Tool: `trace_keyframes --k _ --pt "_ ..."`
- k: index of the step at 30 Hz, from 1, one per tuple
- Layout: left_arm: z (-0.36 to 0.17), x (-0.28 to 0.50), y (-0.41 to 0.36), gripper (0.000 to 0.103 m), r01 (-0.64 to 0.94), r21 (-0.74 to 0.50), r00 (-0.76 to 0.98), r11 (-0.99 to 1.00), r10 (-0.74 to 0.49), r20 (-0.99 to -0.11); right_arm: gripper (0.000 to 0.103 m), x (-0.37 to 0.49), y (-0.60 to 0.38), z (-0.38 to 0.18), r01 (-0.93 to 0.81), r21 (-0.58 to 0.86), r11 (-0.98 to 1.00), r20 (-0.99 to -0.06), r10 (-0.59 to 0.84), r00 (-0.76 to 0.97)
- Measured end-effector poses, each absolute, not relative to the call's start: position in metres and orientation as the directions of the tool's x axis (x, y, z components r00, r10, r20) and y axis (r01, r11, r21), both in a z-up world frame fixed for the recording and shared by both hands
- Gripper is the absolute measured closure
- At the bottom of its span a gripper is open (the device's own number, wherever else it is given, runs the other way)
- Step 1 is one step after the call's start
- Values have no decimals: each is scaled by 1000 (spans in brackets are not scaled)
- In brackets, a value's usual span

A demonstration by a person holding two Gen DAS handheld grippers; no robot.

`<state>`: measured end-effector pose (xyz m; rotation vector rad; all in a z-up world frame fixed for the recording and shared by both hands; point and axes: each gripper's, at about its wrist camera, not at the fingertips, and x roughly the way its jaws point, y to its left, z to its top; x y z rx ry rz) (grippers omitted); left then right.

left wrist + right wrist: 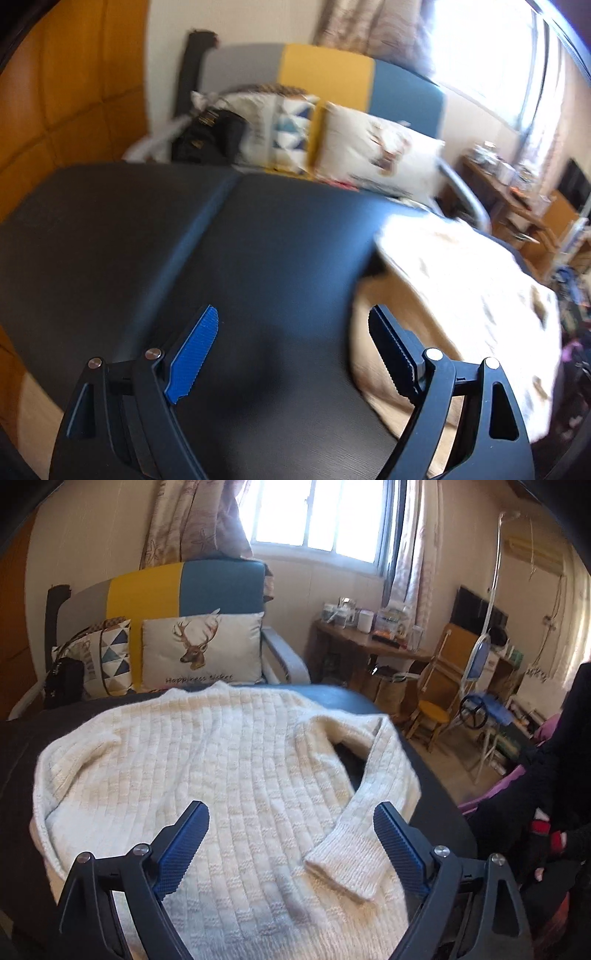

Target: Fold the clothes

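Here, a cream rib-knit sweater [221,775] lies spread flat on the dark matte worktop [147,240].
The right claw [291,825] hovers just above the sweater's lower body, its ridged blue pads [181,843] wide apart and empty, the folded-in sleeve cuff [343,864] between them. The left claw [293,332], jaws apart and empty, hangs over bare worktop with the sweater's blurred edge beside its right-hand finger.

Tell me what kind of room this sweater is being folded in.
Probably a lived-in living room or bedroom at home: a sofa with a deer cushion, a curtained window, and a cluttered wooden side table.
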<state>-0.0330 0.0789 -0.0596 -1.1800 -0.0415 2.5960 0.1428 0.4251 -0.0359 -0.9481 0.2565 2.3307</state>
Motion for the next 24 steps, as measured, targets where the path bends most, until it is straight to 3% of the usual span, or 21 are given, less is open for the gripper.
trace_keyframes --k 9,17,20,21,22,24 --pt "-100 -1 157 17 -499 -231 -401 -835 458 -793 12 203 463 -71 -672 36 -740 -785 396 -478" --pt "-126 -15 208 17 -530 -78 -381 -845 319 -868 12 198 536 -93 -747 68 -662 -836 371 -404" --pt "-130 -23 211 17 -502 -74 -377 -862 295 -878 14 175 572 -111 -778 159 -607 -868 289 -403" --pt "-130 -23 209 17 -500 -59 -391 -864 286 -875 41 168 581 -119 -788 174 -590 -882 262 -391" --pt "-130 -21 207 17 -500 -39 -407 -865 274 -871 62 161 587 -127 -795 172 -581 -896 244 -372" --pt "-130 -21 202 23 -502 -24 -419 -864 268 -868 92 152 593 -128 -812 107 -574 -896 297 -329"
